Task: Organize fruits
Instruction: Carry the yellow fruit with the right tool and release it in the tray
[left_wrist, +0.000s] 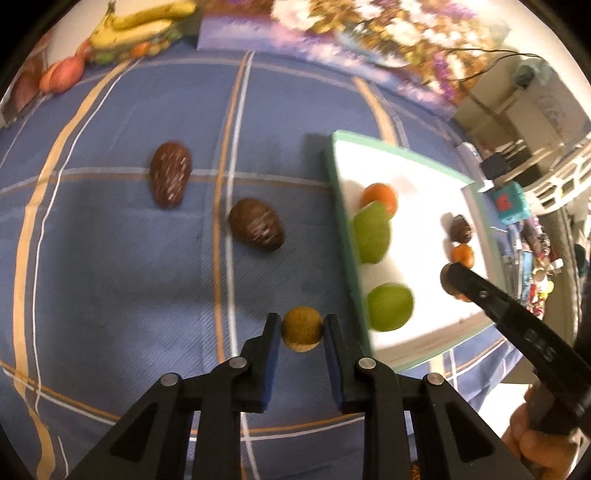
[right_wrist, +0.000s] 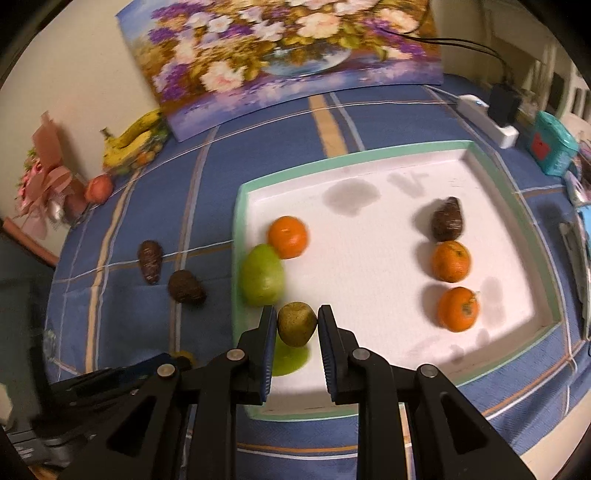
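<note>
Here both claws are closed on fruit: the left claw (left_wrist: 302, 328) pinches a kiwi (left_wrist: 301, 328) at lower centre above the blue cloth, the right claw (right_wrist: 297, 325) another kiwi (right_wrist: 296, 323) over the tray (right_wrist: 517, 218). Round fruit could slip and roll.

Blue plaid cloth (right_wrist: 155, 206) (orange/wht stripes)

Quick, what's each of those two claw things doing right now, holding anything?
Left gripper: fingers closed on a brownish-yellow kiwi over the cloth.
Right gripper: fingers closed on another kiwi, over the tray.
</note>
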